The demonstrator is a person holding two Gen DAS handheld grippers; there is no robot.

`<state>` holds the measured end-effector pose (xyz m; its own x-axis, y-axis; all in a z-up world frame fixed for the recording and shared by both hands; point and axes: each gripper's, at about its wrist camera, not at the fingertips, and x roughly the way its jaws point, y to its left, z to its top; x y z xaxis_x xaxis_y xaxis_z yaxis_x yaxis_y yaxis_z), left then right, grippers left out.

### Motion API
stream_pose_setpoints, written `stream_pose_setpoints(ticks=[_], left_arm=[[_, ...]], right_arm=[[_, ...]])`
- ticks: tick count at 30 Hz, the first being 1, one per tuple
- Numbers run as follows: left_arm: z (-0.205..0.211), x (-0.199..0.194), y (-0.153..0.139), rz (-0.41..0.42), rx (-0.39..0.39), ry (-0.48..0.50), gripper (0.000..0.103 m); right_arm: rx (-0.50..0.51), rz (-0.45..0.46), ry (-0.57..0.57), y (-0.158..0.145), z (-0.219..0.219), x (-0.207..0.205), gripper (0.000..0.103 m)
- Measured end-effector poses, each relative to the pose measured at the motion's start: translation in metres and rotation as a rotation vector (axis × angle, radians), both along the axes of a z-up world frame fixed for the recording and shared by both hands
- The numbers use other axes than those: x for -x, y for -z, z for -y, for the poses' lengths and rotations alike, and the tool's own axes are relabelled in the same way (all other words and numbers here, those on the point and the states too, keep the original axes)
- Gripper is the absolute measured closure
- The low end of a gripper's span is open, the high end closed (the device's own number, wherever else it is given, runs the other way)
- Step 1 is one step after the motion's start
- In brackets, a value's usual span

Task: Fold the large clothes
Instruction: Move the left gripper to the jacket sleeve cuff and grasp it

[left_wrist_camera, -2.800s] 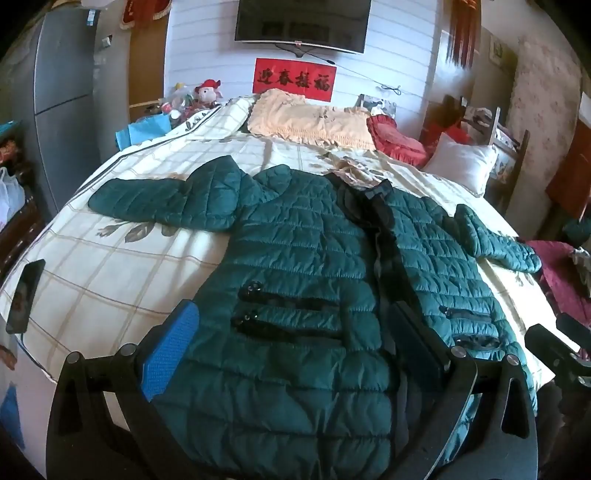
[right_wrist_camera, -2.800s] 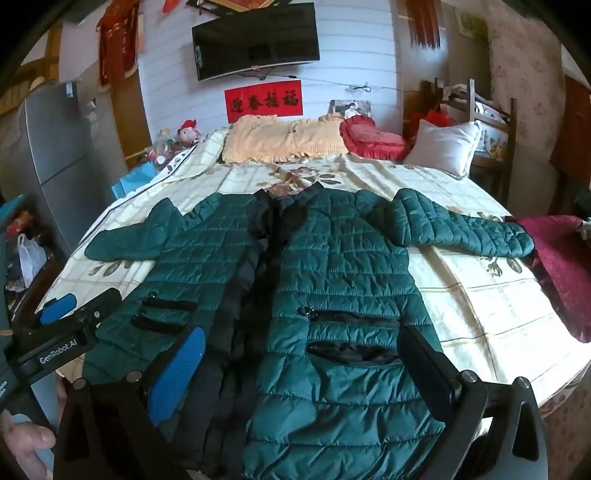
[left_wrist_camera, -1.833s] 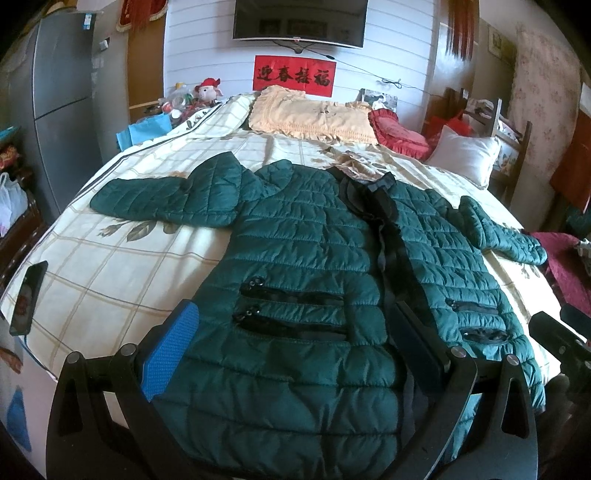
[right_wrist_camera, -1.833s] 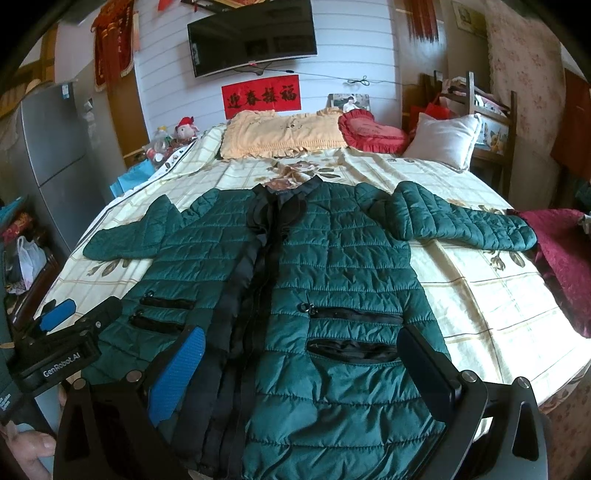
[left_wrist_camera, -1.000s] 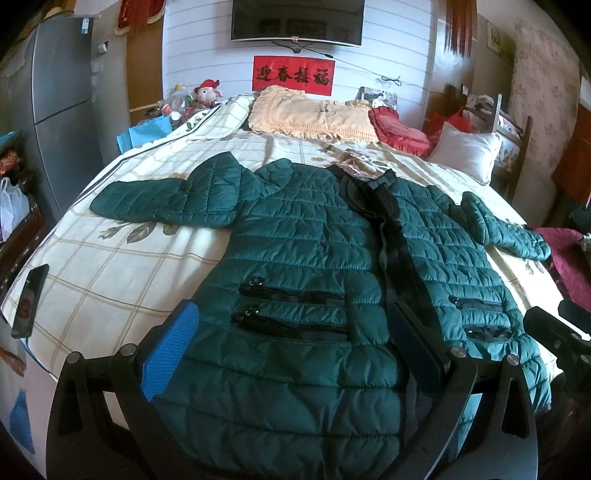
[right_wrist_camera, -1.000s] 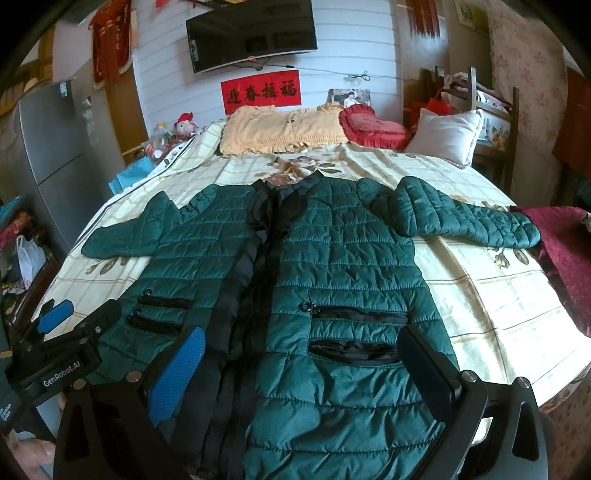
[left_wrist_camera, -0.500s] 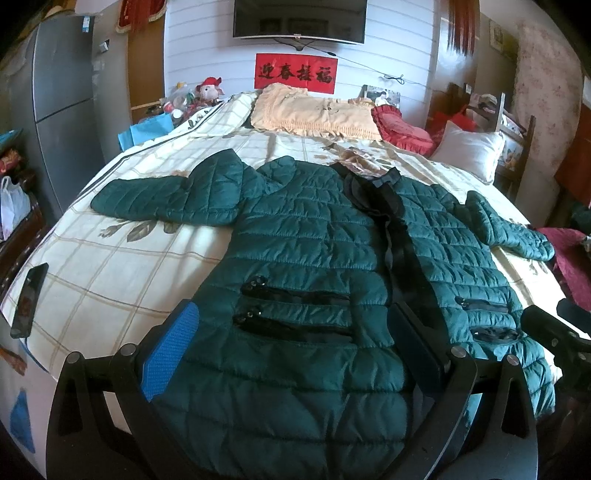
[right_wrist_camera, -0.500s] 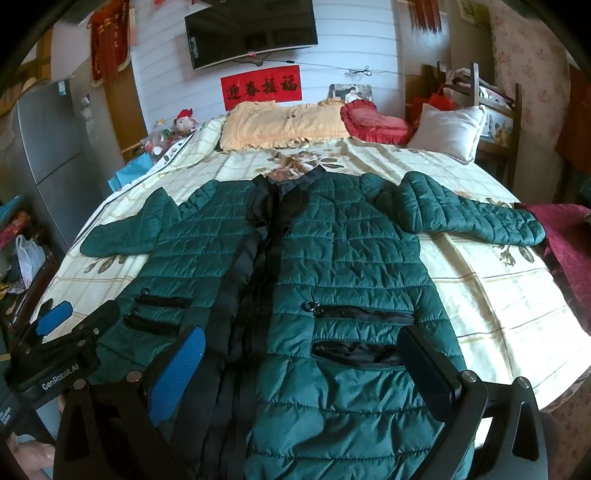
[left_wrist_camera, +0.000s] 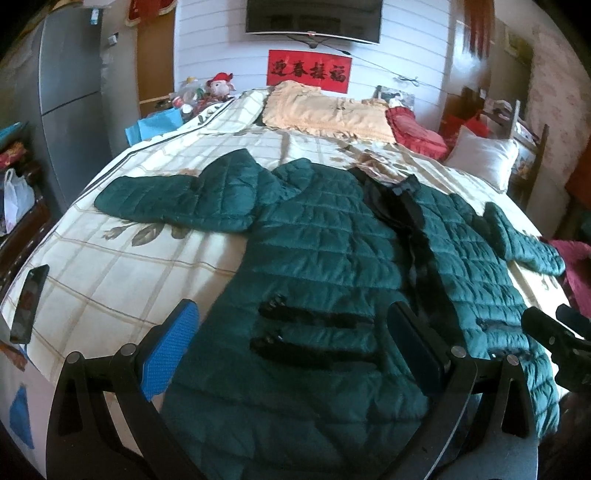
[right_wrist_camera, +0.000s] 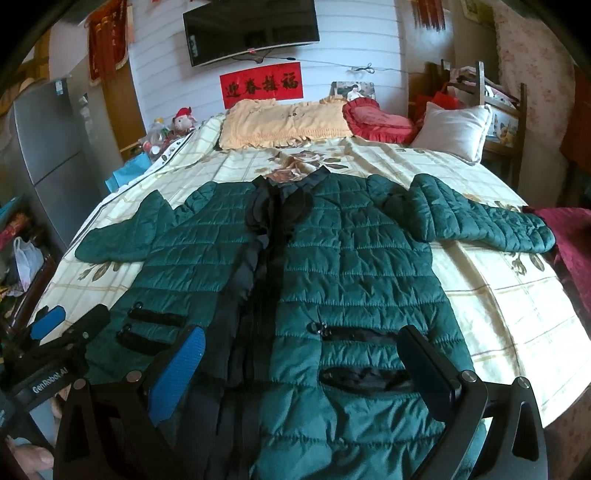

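jacket (right_wrist_camera: pixel 343 266) lies spread on the bed (right_wrist_camera: pixel 498 295), pillows (right_wrist_camera: pixel 284 122) behind it, phone (left_wrist_camera: pixel 29 302) left.

Bed (right_wrist_camera: pixel 498 317), wall television (right_wrist_camera: pixel 251 29), grey fridge (left_wrist_camera: pixel 70 96)

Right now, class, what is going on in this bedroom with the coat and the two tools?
A person holds a set of tongs in each hand over the near hem of a dark green quilted puffer coat. The coat lies front up and flat on a cream checked bedspread, both sleeves spread out to the sides. The left tongs and right tongs are both open, gripping nothing. No fold has been made yet.
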<state>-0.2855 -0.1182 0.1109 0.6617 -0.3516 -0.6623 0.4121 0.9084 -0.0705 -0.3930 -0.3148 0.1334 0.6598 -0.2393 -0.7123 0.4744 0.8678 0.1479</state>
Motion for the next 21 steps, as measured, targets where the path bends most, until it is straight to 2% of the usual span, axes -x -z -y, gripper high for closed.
stream_pose_setpoints(ticks=[12, 21], left_arm=[[-0.006, -0.045, 0.012, -0.046, -0.007, -0.066, 0.001], [-0.021, -0.088, 0.020, -0.089, 0.000, -0.131, 0.001]], right_arm=[[-0.022, 0.003, 0.020, 0.014, 0.017, -0.042, 0.000], [-0.026, -0.067, 0.019, 0.034, 0.023, -0.073, 0.000]])
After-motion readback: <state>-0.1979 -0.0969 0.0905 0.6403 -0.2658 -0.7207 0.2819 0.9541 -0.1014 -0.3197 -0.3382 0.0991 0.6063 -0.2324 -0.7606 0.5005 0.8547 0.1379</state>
